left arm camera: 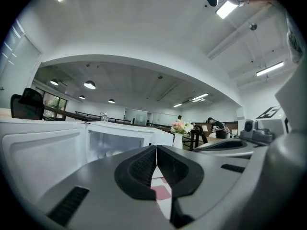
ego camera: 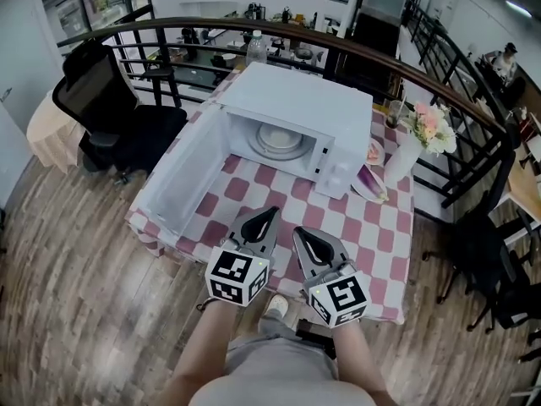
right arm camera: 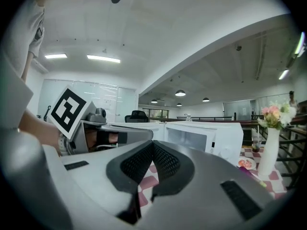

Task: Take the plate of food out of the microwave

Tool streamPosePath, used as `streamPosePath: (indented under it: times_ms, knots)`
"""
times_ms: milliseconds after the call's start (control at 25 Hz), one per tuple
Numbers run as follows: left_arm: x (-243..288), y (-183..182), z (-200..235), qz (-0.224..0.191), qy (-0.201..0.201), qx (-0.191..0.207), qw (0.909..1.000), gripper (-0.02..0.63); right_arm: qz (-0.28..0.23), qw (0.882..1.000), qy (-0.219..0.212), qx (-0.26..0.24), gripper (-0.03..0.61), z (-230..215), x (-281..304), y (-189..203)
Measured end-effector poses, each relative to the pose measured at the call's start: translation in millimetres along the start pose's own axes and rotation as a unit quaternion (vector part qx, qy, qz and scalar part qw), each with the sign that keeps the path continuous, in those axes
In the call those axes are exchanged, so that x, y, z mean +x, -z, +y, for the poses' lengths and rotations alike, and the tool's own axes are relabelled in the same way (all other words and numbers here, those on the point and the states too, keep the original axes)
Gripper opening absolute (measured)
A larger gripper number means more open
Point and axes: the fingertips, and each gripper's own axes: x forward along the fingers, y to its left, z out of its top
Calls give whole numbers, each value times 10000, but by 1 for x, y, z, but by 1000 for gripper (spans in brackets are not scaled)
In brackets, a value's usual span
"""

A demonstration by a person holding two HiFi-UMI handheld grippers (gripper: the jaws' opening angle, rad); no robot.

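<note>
A white microwave stands on the red-and-white checked table, its door swung open to the left. Inside lies a round white plate; I cannot make out food on it. My left gripper and right gripper hover side by side over the table's near edge, in front of the opening and apart from it. Both are shut with nothing between the pads. In the left gripper view the shut jaws point at the open cavity. The right gripper's shut jaws face the microwave.
Right of the microwave are a small plate with pink food, a purple item on a dish and a vase of flowers. A bottle stands behind. A black chair is left of the table; a curved railing runs behind.
</note>
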Motion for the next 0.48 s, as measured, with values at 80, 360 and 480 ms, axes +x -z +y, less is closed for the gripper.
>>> streamPosePath:
  times_ms: [80,360,480]
  knots:
    - [18,1,8,90,-89,56,9999,5,34,10000,-6,59,23,-14,9,4]
    - [71,13,33,417,-182,-87,9989,97,108,9997,-137,199,23,-53,43,13]
    - [88,23,44,528,-219,-285,9980,147,108,9995,-180,239,23,-64,56,17]
